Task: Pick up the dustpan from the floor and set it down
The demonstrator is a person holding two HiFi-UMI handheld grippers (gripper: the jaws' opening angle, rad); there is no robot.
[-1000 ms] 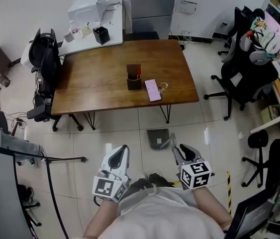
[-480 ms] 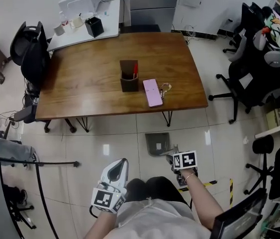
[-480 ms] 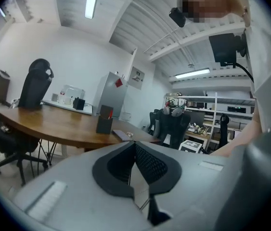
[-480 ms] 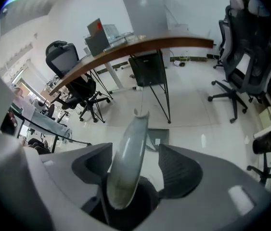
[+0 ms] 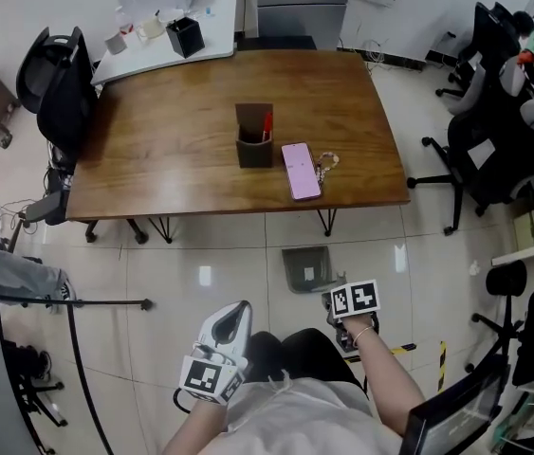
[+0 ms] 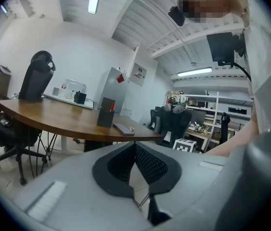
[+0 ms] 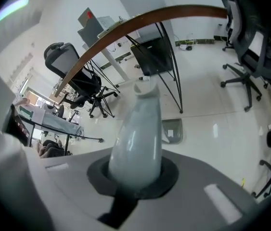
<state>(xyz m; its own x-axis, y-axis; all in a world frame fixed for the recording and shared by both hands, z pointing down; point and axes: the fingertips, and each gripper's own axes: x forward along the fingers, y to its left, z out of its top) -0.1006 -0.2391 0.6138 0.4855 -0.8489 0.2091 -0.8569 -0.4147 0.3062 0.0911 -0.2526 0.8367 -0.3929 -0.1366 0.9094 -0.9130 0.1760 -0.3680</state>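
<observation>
Status: grasp looked done, lift not started.

- Right gripper point(image 5: 338, 303) was low over the floor point(image 5: 200, 254), pointing steeply down. Its jaws had just been closing.
- The right gripper view showed a glossy pale-grey handle point(image 7: 137, 138) filling the gap between them. I read that as pinching the dustpan point(image 5: 304, 265) by its handle. The pad contact itself was covered by the handle, so grip quality is a guess.
- In the head view the pan part lay flat on the tiles, just beside the right gripper at its 11 o'clock. It sat near the front edge of the wooden table point(image 5: 172, 150), at the table's 6 o'clock. No visible gap under it, so I judged it not yet raised.
- Left gripper point(image 5: 236, 313) sat at 8 o'clock from the dustpan, well apart from it. It was aimed roughly level toward the table. Jaw tips were pressed together with nothing between them. It looked idle and had no part in the grasp.

Done: approach, clamp on the handle.
Left: raise the pan clear of the floor, carry it, set it down, release. The task names no drop spot, so I couldn't call the target.

Watch item: the pan hangs off one end of the handle, so it may swing or twist in the pinch once it leaves the tiles.
</observation>
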